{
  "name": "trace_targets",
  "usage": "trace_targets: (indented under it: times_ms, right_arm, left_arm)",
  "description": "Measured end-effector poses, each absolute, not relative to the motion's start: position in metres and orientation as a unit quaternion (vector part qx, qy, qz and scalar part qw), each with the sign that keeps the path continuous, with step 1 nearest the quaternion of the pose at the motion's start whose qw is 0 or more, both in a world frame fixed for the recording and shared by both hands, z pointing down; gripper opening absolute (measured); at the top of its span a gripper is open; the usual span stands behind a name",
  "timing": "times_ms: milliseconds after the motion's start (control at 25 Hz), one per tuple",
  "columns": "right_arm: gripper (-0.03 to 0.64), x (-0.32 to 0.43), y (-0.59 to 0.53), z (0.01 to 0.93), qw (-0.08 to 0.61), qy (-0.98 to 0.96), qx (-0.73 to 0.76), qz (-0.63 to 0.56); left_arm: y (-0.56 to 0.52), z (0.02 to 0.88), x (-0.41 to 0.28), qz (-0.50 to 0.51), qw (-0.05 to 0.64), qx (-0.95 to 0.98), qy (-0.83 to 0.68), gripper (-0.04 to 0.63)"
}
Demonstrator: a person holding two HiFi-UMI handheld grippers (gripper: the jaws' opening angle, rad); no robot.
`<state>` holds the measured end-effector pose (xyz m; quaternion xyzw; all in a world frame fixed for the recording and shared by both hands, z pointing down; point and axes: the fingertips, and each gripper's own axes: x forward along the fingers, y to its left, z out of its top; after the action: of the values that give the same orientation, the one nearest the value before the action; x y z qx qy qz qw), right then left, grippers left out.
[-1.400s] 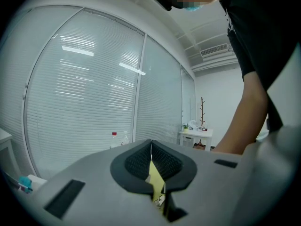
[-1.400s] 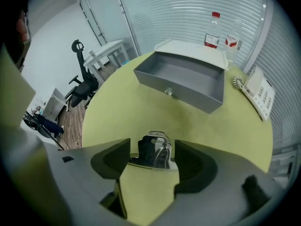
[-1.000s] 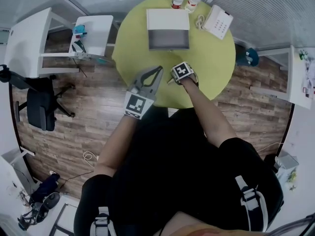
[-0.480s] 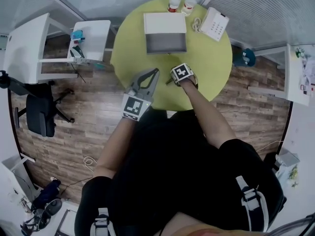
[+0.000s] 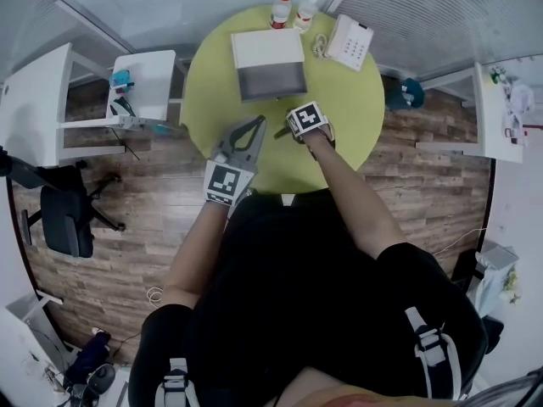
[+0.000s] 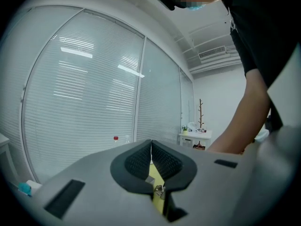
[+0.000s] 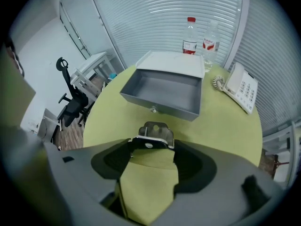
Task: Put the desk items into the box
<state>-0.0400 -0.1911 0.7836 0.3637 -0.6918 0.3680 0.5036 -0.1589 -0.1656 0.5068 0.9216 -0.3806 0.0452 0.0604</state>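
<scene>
An open grey box (image 5: 269, 81) with a white lid (image 5: 266, 47) behind it stands at the far side of the round yellow-green table (image 5: 348, 100). My right gripper (image 5: 285, 130) hovers over the table just in front of the box, shut on a black binder clip (image 7: 151, 138) with silver handles; the box (image 7: 162, 94) lies straight ahead of it. My left gripper (image 5: 256, 126) is shut with nothing in it, near the table's front left. In its own view the left gripper (image 6: 151, 147) is tilted up toward window blinds.
Two bottles (image 5: 279, 10) (image 5: 305, 9) and a white desk phone (image 5: 349, 42) with a coiled cord stand behind and right of the box. A white side table (image 5: 140, 83) and a black office chair (image 5: 64, 214) are off to the left on the wood floor.
Both grippers have moved a little farther over the table toward the box, the right one still holding the clip. The head camera has shifted, so the table sits higher and more to the left.
</scene>
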Motion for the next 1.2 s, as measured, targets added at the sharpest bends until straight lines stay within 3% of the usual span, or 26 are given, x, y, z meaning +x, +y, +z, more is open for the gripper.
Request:
trace_targets:
  times_ms: [640,1200]
  right_arm:
    - [0.293,-0.049,-0.249,0.72,0.463,-0.709,0.389,0.362]
    - [0.293,-0.069,-0.314,0.73,0.434,-0.712,0.399,0.381]
  left_arm:
    - [-0.216,0.509,-0.134,0.039,0.041,0.919,-0.391,0.014]
    - [-0.285,0.54,-0.129,0.051,0.037,0.903,-0.425,0.014]
